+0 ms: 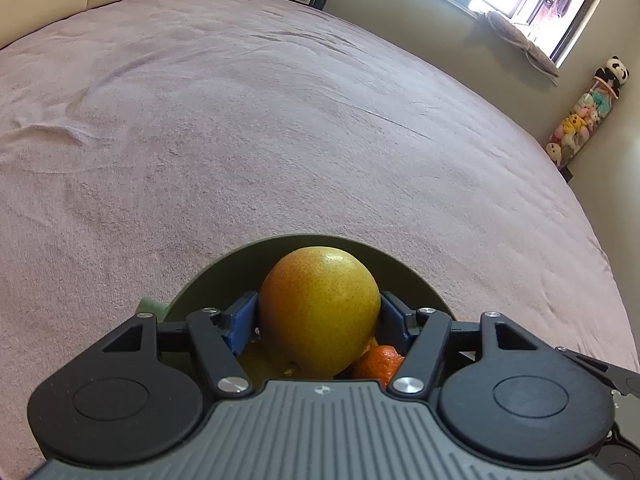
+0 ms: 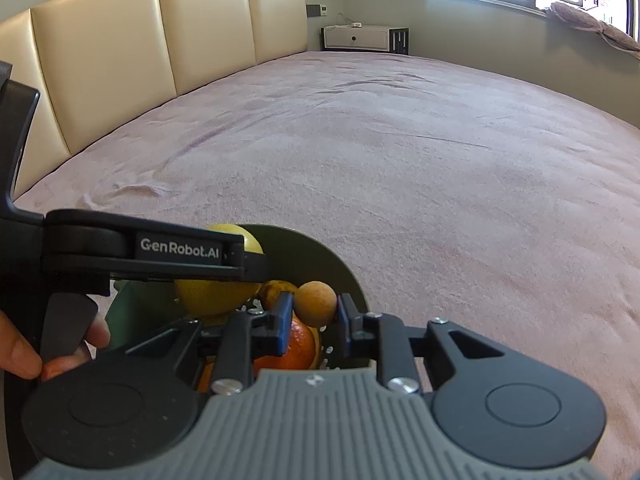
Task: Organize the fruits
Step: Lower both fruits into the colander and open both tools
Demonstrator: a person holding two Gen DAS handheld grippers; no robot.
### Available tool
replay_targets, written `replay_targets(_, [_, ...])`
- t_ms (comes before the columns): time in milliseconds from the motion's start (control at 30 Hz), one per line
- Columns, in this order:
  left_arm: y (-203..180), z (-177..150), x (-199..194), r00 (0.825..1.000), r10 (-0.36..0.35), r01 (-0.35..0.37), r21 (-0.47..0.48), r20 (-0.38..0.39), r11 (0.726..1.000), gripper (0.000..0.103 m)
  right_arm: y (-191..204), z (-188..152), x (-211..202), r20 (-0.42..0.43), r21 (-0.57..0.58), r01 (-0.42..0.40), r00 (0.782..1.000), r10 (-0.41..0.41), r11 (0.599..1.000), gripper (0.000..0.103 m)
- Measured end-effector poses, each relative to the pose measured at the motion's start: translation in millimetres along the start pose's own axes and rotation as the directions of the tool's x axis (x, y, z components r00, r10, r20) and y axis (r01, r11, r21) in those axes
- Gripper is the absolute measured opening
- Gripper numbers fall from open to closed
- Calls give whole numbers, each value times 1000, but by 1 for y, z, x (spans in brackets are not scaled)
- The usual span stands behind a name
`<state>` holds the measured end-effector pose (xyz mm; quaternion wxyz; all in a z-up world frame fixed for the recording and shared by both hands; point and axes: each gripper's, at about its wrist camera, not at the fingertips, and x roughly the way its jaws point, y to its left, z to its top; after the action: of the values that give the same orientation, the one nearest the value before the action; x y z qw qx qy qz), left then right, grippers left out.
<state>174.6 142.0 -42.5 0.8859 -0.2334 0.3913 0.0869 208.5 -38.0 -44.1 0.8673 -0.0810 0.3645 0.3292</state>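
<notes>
Left gripper (image 1: 319,314) clamped on large yellow-orange speckled pear (image 1: 320,312), held over dark olive round bowl (image 1: 416,276) on pink bed cover (image 1: 280,120). Right gripper (image 2: 314,312) clamped on small round tan fruit (image 2: 316,304) above same bowl; orange citrus (image 2: 296,348) at 6 o'clock beneath it.

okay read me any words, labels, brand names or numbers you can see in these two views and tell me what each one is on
"GenRobot.AI": white lettering on the black body of the left tongs, seen in the right wrist view.
Small round emblem on the grey ribbed housing: a symbol only, no letters.
Wall panel beside the headboard: too small to read.
Nothing else is readable in either view.
</notes>
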Motion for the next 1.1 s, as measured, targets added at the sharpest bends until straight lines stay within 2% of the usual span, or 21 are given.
replay_targets(100, [-2,0,0,1000,0,0,1,8,1000,74,2,0,1,-6,-4,6,1000,-6,1000,20])
replay_targets(200, [-3,-1,-1,999,-33,33,-4,14,999,75,3,0,2,-10,-4,8,1000,-8,1000,20])
replay_targets(300, [-3,-1,0,1000,-20,20,1,13,1000,75,4,2,2,-11,-11,9,1000,-9,1000,20])
replay_targets(500, [-1,1,-4,1000,-21,21,-18,5,1000,64,5,2,-2,-4,-15,10,1000,-10,1000,20])
replay_targets(600, [-2,4,-13,999,-38,39,-32,21,999,64,4,2,-11,8,-12,6,1000,-6,1000,20])
replay_targets(700, [-7,6,-24,999,-21,22,-15,39,1000,64,5,1,-24,8,0,-12,1000,12,1000,20])
replay_targets(933, [-6,-1,-42,1000,23,-22,-17,3,1000,64,13,-11,-40,-105,21,-72,992,74,997,21])
replay_targets(1100, [0,-10,-46,996,55,-56,-20,-66,998,64,24,-18,-33,-233,-2,-93,968,90,996,20])
